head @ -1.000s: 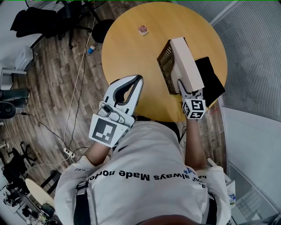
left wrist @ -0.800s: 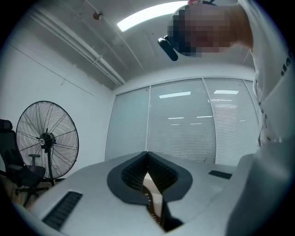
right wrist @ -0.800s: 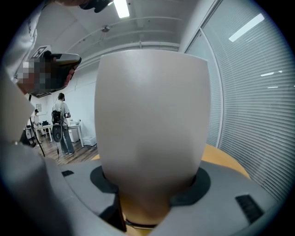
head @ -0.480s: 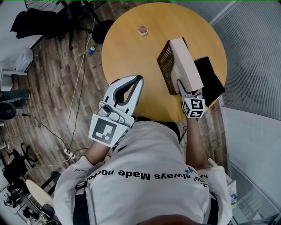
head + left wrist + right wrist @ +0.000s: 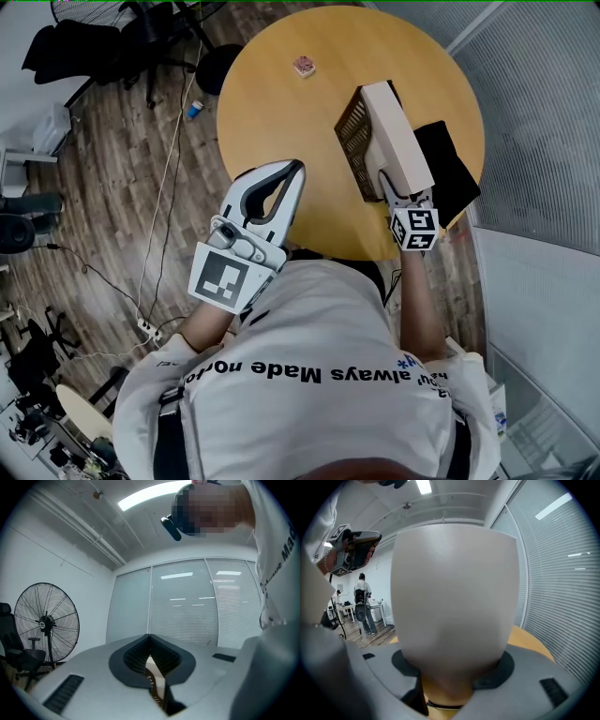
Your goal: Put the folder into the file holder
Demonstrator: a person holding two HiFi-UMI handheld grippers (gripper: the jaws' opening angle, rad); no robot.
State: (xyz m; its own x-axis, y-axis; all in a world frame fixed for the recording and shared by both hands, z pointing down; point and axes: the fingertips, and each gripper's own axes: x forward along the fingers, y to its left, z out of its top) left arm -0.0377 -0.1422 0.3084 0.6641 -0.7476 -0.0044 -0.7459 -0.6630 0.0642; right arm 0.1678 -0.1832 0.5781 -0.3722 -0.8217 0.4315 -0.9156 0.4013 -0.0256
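A beige folder [image 5: 398, 136] stands on edge, slanted, over the yellow round table [image 5: 281, 103], with my right gripper [image 5: 392, 192] shut on its near end. It leans against the right side of a dark brown mesh file holder [image 5: 352, 141]; whether it is inside I cannot tell. In the right gripper view the folder [image 5: 454, 597] fills the middle, clamped between the jaws of the right gripper [image 5: 450, 686]. My left gripper [image 5: 296, 169] hovers level over the table's near left edge, its tips together and holding nothing. In the left gripper view the left gripper [image 5: 149, 637] shows its pads meeting at the apex.
A black flat pad [image 5: 450, 169] lies on the table right of the folder. A small pinkish object [image 5: 305, 65] sits near the far edge. Black office chairs [image 5: 141, 37] and cables stand on the wooden floor to the left. A pedestal fan [image 5: 45, 620] stands by the wall.
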